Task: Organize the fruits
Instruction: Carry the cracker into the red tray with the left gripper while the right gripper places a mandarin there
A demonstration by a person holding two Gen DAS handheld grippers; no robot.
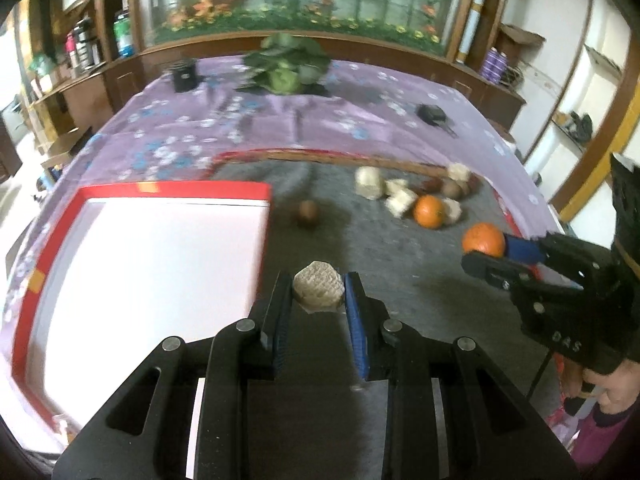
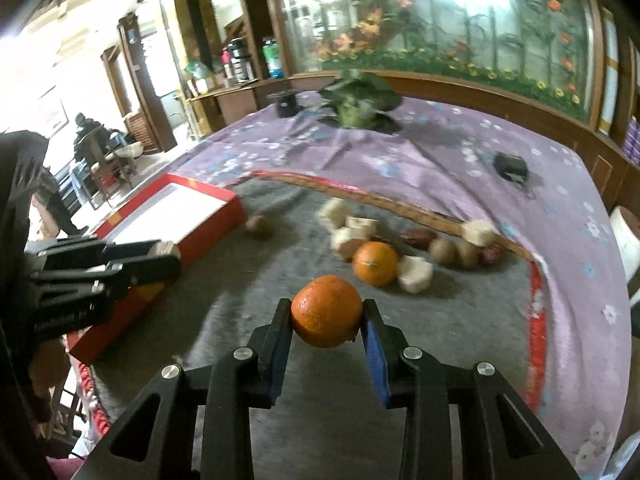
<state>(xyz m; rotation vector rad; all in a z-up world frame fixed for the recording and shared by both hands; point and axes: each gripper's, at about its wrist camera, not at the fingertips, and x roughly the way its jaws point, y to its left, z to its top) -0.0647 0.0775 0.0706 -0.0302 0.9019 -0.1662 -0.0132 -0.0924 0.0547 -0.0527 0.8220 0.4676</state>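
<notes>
Both tools are loaded: the left tool (image 1: 318, 292) pinches a pale, ridged chunk (image 1: 319, 291) between its pads, and the right tool (image 2: 326, 312) clamps an orange (image 2: 327, 311).

The surface (image 1: 360, 96) wears a purple flowered cloth under a grey mat (image 1: 400, 264). On the mat's left sits a red-rimmed white box (image 1: 160, 264), apparently the target and bare inside.

More fruit lies loose at the far mat edge: a second orange (image 1: 429, 211), several pale chunks (image 1: 370, 183) and brown fruits (image 1: 308, 211).

To do this well, carry each piece fully over the rim, lower it close to the box floor, then release gently so the orange cannot roll.
</notes>
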